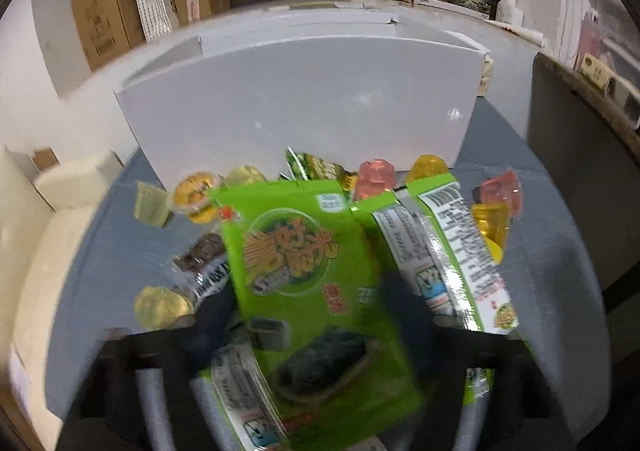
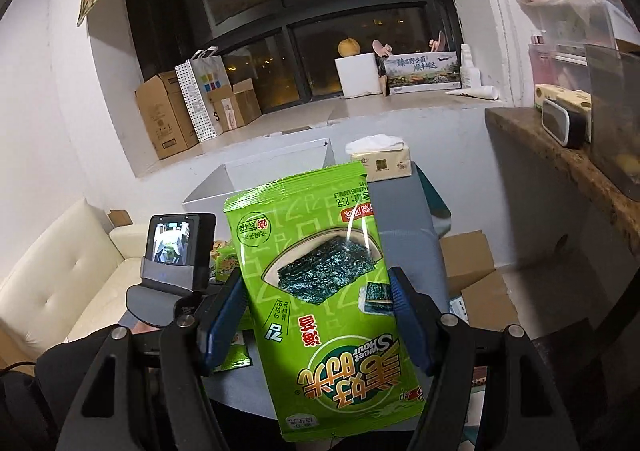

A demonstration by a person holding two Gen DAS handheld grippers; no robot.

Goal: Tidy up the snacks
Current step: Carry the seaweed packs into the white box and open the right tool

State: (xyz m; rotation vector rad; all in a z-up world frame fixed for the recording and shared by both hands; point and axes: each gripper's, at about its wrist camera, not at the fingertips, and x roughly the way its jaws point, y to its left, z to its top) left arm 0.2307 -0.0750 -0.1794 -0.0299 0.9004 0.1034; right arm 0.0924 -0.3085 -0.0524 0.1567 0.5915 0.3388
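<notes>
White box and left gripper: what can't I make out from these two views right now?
- White box interior: left wrist view, hidden by its near wall; right wrist view, by the held seaweed packet.
- Left gripper contact on the green packet: motion blur.
- Jelly cups: blurred, labels unreadable.

A home living room: cream sofa (image 2: pixel 60 283), night window (image 2: pixel 280 23), cardboard boxes (image 2: pixel 164 115)

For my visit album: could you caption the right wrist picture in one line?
The right gripper holds a green seaweed snack packet up above the table, a white box behind.
</notes>
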